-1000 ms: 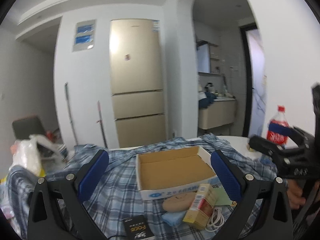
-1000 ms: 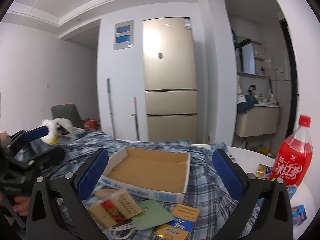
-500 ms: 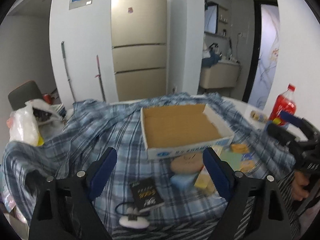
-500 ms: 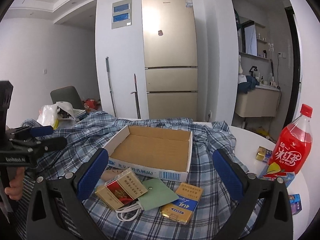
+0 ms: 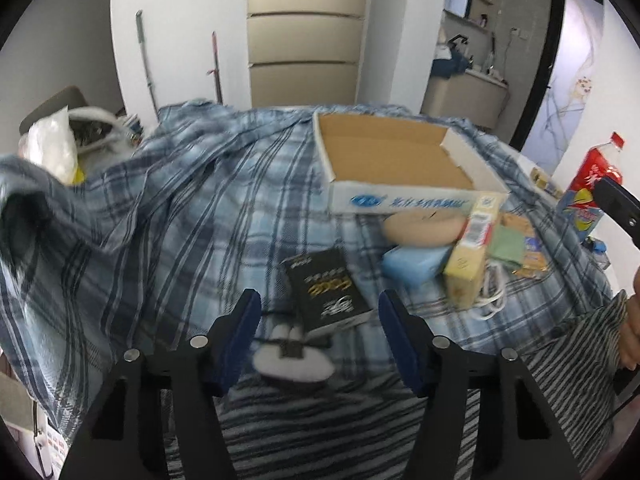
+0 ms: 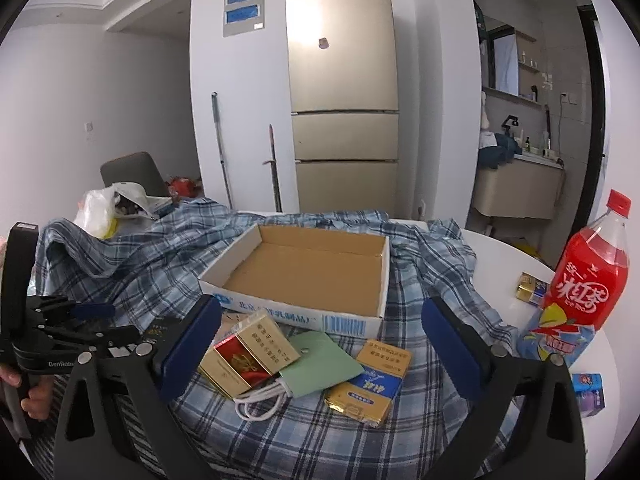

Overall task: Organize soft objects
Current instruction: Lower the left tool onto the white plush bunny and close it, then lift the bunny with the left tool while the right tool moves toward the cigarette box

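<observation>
In the left wrist view my left gripper (image 5: 320, 318) points down at the front of the table. Its jaws are closing, with a black box (image 5: 326, 292) and a white lump with a black clip (image 5: 292, 360) lying between the blue pads (image 5: 244, 320), untouched. Further right lie a tan round pad (image 5: 420, 228) and a blue sponge (image 5: 412, 264). An empty cardboard tray (image 5: 332, 168) stands behind them. My right gripper (image 6: 320, 344) hovers open over a red-and-gold carton (image 6: 248, 352), a green pouch (image 6: 324, 364) and a yellow-blue packet (image 6: 372, 380). The left gripper (image 6: 104, 322) shows at that view's left edge.
A blue plaid cloth (image 5: 160, 220) covers the table, bunched up at the left. A red drink bottle (image 6: 588, 276) and small boxes (image 6: 530, 288) stand on the bare white table at the right. A white cable (image 6: 256, 400) lies coiled. Grey striped fabric (image 5: 320, 420) hangs at the front.
My left gripper has tipped down and sunk toward the table front, its jaws narrowing; the black box now lies between them. The right gripper tilted down slightly and stayed wide.
</observation>
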### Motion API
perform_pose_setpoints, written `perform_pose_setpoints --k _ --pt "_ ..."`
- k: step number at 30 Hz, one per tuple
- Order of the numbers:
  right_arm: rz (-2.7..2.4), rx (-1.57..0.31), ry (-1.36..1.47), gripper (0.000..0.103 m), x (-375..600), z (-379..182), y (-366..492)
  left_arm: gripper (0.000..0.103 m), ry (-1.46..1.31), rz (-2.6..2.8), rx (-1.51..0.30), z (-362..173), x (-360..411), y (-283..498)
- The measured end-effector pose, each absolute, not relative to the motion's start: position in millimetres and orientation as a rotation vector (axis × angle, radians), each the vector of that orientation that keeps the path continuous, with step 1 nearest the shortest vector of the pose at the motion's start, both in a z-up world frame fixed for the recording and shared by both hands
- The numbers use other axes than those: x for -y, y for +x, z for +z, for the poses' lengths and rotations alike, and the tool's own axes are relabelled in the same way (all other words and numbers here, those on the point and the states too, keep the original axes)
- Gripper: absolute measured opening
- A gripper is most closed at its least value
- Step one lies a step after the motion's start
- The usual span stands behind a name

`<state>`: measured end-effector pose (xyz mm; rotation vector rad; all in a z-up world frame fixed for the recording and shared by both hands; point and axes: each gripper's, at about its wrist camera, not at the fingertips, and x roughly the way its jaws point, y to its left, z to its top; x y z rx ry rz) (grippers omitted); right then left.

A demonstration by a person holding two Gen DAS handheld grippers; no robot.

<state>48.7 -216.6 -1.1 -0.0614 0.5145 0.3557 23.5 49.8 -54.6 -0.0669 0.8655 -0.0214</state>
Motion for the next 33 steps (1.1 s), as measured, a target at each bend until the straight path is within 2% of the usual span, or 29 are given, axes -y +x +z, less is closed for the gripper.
perform_pose_setpoints --k 11,17,19,21,33 --pt "0.366 -0.563 -0.080 0.100 214.0 -12.7 53.6 0.064 -0.043 -0.070 -1.066 -94.4 -68.1 27.1" --pt "0.361 -0.578 -0.083 0.100 213.0 -17.2 56.0 0.053 -0.001 -0.086 -1.051 -95.5 -62.0 26.5" --pt "0.355 -0.591 -0.085 0.100 213.0 -20.0 58.8 0.043 0.003 -0.083 -1.046 -93.9 -61.1 26.4" --pt "0.354 -0.601 -0.087 0.100 212.4 -22.3 60.4 0.038 0.001 -0.080 -1.037 -92.0 -62.8 26.5" --pt "0.339 -0.607 -0.077 0.100 215.6 -24.1 63.7 0.037 0.050 -0.027 -0.950 -66.6 -72.7 25.8"
